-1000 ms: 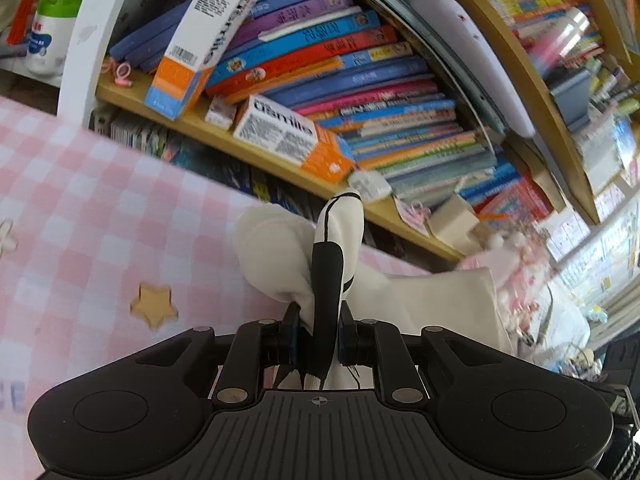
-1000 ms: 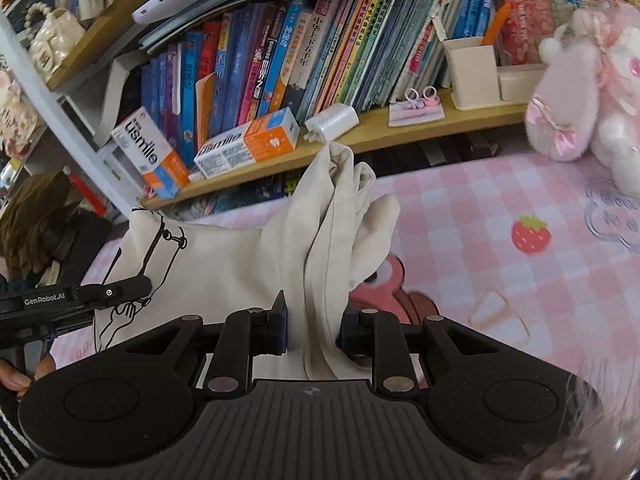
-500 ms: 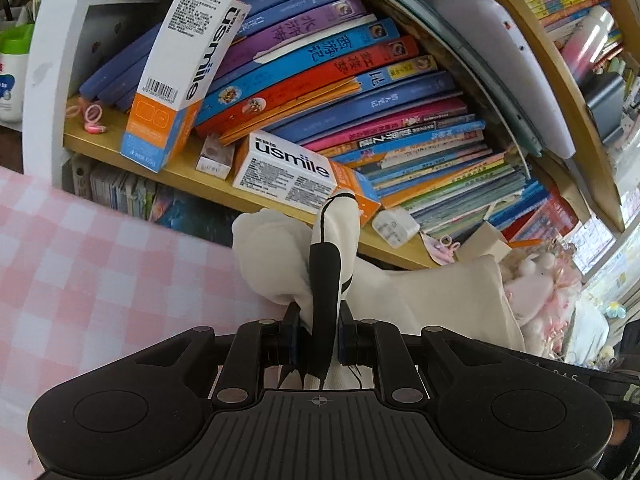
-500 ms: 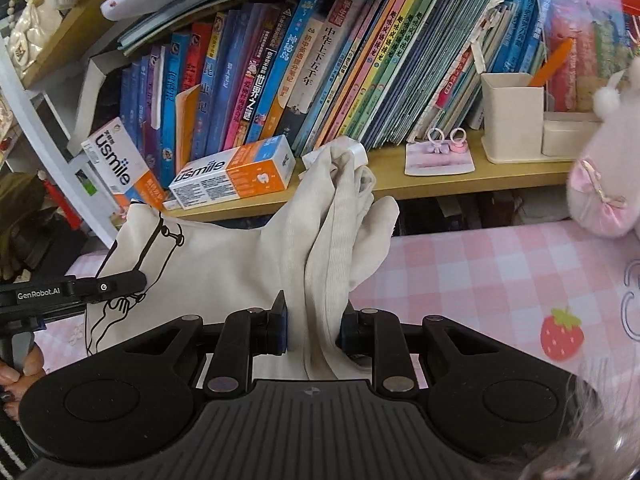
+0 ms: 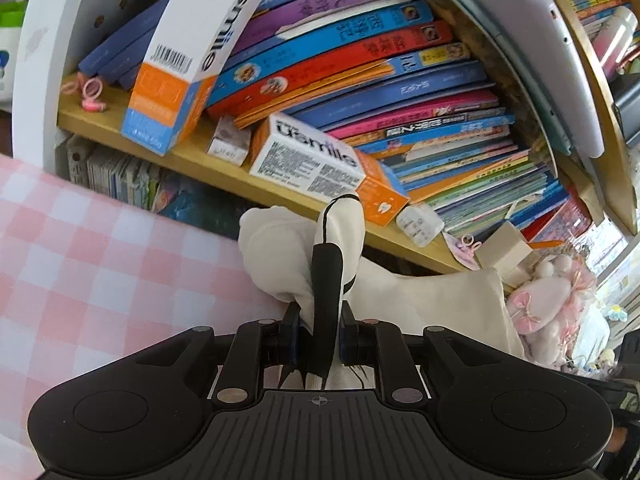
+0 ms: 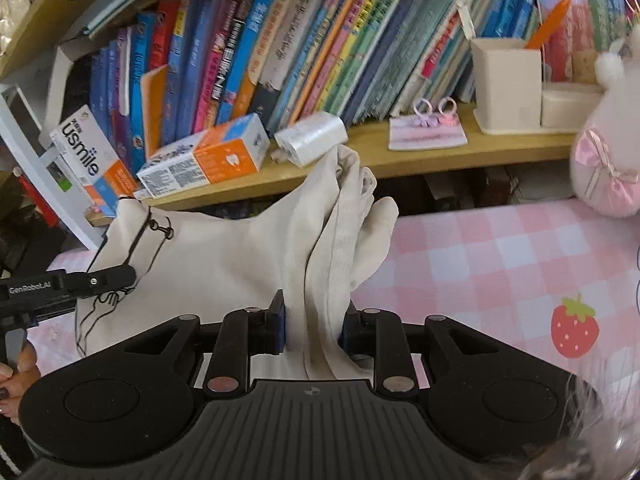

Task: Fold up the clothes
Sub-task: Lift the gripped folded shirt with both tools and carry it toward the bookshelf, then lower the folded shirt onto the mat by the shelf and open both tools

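A cream garment with a black line drawing hangs stretched between both grippers, lifted above the pink checked tabletop. My right gripper is shut on a bunched ribbed edge of the garment. My left gripper is shut on the other corner of the garment, where a black printed strip runs through the jaws. In the right wrist view the left gripper shows at the far left, held by a hand.
A wooden bookshelf packed with books stands close behind the table. Two usmile boxes and small items lie on its ledge. A pink plush toy sits at the right. A cream pen holder stands on the shelf.
Both grippers have risen and moved closer to the bookshelf, carrying the garment with them. The shelf looms larger and less tabletop shows. Both grips are unchanged.
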